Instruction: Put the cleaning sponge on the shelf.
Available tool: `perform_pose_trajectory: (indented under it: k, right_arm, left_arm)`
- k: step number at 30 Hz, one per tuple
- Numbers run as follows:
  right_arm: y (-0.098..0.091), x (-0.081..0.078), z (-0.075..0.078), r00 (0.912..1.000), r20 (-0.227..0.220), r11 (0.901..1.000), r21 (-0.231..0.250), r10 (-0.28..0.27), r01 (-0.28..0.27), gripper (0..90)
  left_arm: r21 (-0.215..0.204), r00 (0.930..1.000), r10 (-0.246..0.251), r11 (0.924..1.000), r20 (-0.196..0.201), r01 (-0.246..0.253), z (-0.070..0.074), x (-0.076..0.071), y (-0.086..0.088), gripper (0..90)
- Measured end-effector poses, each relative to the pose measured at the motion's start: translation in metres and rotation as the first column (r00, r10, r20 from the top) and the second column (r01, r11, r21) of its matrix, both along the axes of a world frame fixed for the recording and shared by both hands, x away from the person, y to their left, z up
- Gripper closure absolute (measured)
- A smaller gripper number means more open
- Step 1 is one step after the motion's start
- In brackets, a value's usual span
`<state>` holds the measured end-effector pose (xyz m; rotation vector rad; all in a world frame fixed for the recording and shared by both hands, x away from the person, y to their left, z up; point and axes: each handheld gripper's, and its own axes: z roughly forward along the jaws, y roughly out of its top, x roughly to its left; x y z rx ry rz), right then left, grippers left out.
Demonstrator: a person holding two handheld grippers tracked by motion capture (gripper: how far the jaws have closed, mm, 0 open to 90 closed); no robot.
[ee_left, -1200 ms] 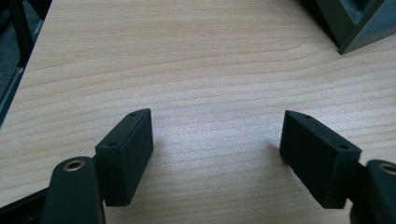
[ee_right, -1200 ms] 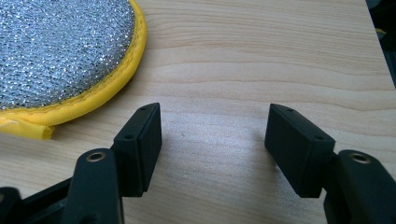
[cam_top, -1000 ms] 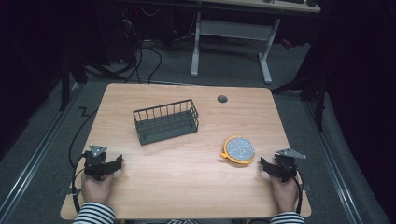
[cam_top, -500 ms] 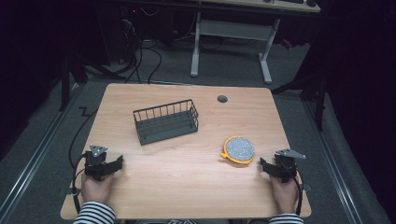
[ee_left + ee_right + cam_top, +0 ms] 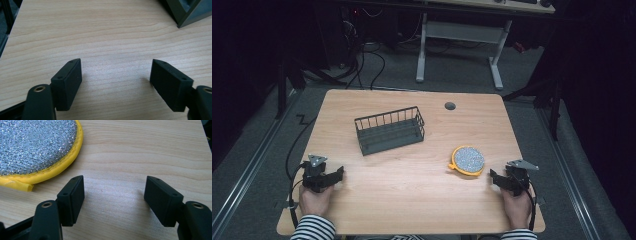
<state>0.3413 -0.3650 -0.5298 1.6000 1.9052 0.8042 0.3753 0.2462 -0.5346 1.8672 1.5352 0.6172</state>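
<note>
right gripper (image 5: 113, 195) just beside the scrubber (image 5: 35, 145) — fingers wide, nothing between; left gripper (image 5: 116, 80) well apart from it — fingers wide, just closed slightly.

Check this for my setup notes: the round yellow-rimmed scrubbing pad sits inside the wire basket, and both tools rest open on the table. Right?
Not quite. The scrubbing pad lies on the bare table, apart from the wire basket and just ahead of the right tool, as the high view shows. Both the right and left tool do rest open.
</note>
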Motion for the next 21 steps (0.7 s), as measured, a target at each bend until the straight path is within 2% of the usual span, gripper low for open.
perform_pose_trajectory:
  k: [3,7,10,17,21]
  right_arm:
    - [0.0,0.0,0.0,1.0,0.001,1.0,-0.001,0.003,-0.003,32.8]
    - [0.0,0.0,0.0,1.0,0.001,1.0,-0.001,0.003,-0.003,32.8]
    - [0.0,0.0,0.0,1.0,0.0,1.0,0.0,0.002,-0.002,32.8]
    - [0.0,0.0,0.0,1.0,0.0,1.0,-0.001,0.004,-0.004,32.7]
    - [0.0,0.0,0.0,1.0,0.0,1.0,-0.001,0.004,-0.004,32.7]
  left_arm:
    - [-0.012,1.0,0.006,0.9999,0.006,-0.006,0.002,-0.001,-0.001,26.7]
    - [-0.063,1.0,0.003,0.998,0.005,-0.003,0.005,0.0,0.0,27.1]
    - [-0.052,0.9999,-0.016,0.9985,0.002,0.016,0.01,0.001,-0.002,26.9]
    - [-0.088,0.9985,-0.045,0.995,0.03,0.048,0.032,0.004,-0.009,26.9]
    - [-0.084,0.997,-0.074,0.9936,0.025,0.075,0.043,0.008,-0.014,26.9]
